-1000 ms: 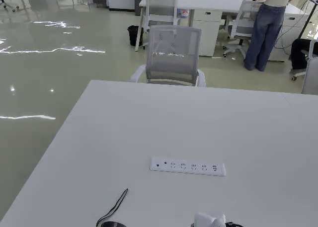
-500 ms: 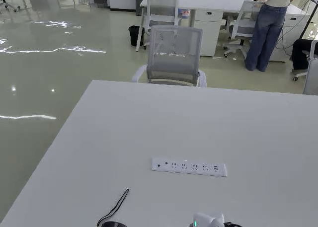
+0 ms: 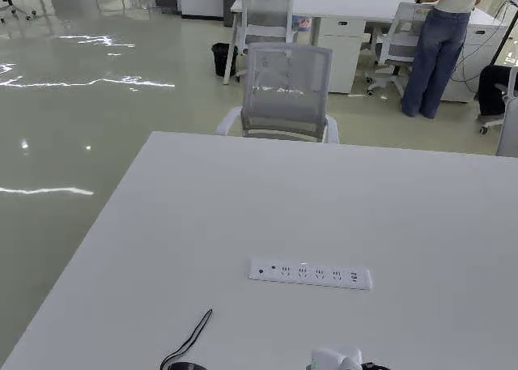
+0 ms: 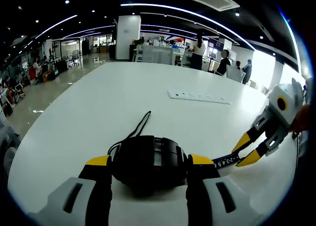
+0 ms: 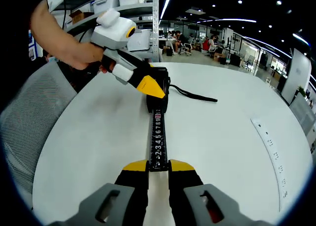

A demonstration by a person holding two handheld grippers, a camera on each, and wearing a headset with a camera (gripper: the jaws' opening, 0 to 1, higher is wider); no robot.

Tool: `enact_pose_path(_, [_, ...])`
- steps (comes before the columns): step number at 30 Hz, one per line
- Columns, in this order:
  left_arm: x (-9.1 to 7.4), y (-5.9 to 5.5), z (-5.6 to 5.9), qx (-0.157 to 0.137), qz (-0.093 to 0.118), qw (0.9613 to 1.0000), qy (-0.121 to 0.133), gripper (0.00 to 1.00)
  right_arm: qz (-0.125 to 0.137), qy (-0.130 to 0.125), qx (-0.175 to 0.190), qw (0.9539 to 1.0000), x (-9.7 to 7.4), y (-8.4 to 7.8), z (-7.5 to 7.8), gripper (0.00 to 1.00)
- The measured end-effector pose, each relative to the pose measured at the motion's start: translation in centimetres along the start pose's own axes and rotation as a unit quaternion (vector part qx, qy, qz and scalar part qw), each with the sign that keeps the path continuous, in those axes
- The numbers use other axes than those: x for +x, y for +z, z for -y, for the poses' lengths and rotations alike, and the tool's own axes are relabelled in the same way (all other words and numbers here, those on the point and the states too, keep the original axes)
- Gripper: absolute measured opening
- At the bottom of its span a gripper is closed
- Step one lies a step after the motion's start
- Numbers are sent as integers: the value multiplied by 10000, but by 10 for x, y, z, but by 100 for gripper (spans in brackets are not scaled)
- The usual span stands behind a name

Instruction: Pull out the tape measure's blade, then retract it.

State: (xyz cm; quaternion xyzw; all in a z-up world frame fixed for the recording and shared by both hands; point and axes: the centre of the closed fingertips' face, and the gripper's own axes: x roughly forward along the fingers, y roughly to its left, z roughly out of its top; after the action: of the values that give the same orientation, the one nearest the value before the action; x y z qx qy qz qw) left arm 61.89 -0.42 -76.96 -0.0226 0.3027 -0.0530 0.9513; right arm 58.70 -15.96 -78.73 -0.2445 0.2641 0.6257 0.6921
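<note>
In the left gripper view, my left gripper [image 4: 149, 160] is clamped on the black tape measure [image 4: 148, 154], low in the centre of the frame, its yellow fingertips pressed against either side of the case. The case rests on the white worktop [image 4: 98, 107]. Its wrist strap [image 4: 136, 129] trails up toward the middle of the frame. At the right edge my right gripper [image 4: 247, 151] pinches the end of the blade [image 4: 224, 161]. In the right gripper view the blade runs straight up the centre from the narrowly closed tips to the case, numbers facing up. In the head view, a white power strip [image 3: 310, 274] lies lower centre and a grey chair [image 3: 285, 91] stands at the worktop's far edge.
</note>
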Motion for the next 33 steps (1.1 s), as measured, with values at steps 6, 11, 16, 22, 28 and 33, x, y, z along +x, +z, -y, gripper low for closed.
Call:
enact_pose_path(6, [0, 1, 0, 6, 15, 10000, -17, 57, 2, 14, 6, 10000, 3, 1, 0, 14])
enact_pose_path(11, [0, 0, 0, -9, 23, 10000, -18, 57, 9, 15, 6, 10000, 4, 3, 0, 14])
enact_pose_path(16, [0, 0, 0, -22, 32, 10000, -26, 57, 9, 20, -1, 10000, 6, 4, 0, 14])
enact_pose_path(22, [0, 0, -1, -31, 31, 10000, -43, 57, 11, 36, -10, 10000, 8, 5, 0, 14])
enact_pose_path(28, [0, 1, -1, -41, 45, 10000, -46, 57, 15, 48, -28, 10000, 10, 8, 0, 14])
enact_pose_path(33, [1, 1, -1, -58, 49, 10000, -50, 57, 17, 60, -57, 10000, 13, 10, 1, 14])
